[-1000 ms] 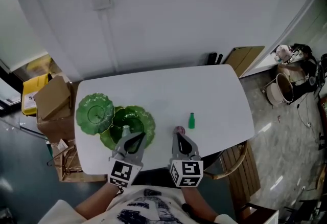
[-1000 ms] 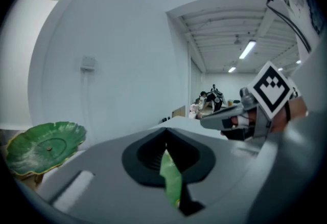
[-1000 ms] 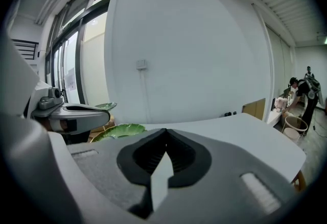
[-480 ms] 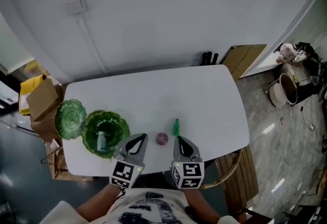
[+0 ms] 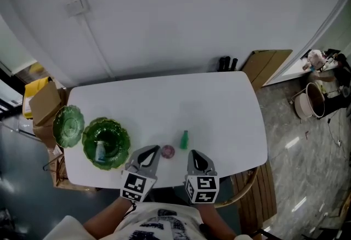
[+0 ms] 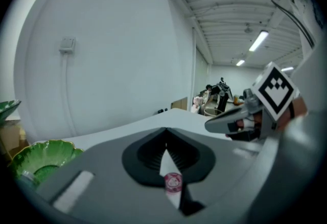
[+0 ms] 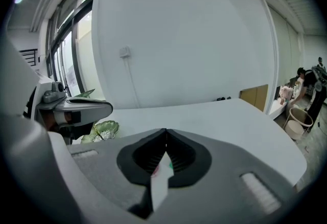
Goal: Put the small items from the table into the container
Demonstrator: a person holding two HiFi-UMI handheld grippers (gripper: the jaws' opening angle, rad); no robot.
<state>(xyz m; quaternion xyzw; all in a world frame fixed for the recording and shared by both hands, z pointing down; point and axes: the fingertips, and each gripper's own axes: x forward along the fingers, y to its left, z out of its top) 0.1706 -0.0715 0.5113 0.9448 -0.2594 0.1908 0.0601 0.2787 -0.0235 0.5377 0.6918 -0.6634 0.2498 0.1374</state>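
**One item in the bowl, two left out**

A pink piece (image 5: 168,151) and a small green bottle (image 5: 184,140) lie loose on the near part of the white surface (image 5: 208,102). They are close together, the bottle a little right of and beyond the pink piece. The bowl (image 5: 122,133), green and scalloped, sits near the left end, well apart from both. A pale item (image 5: 101,151) lies inside it. A second green dish (image 5: 68,125) sits at the bowl's left by the surface's edge; whether the two touch cannot be told.

The left claw (image 5: 154,150) is closed and carries nothing. Its tip is just left of the pink piece, which shows through the slit behind the tips in the left gripper view. The right claw (image 5: 193,153) is also closed and empty, on the near side of the bottle.

If the pale item counts, the task looks about a third done, with two pickups left. The pink piece seems the likely next one, and the left claw would have to open first.
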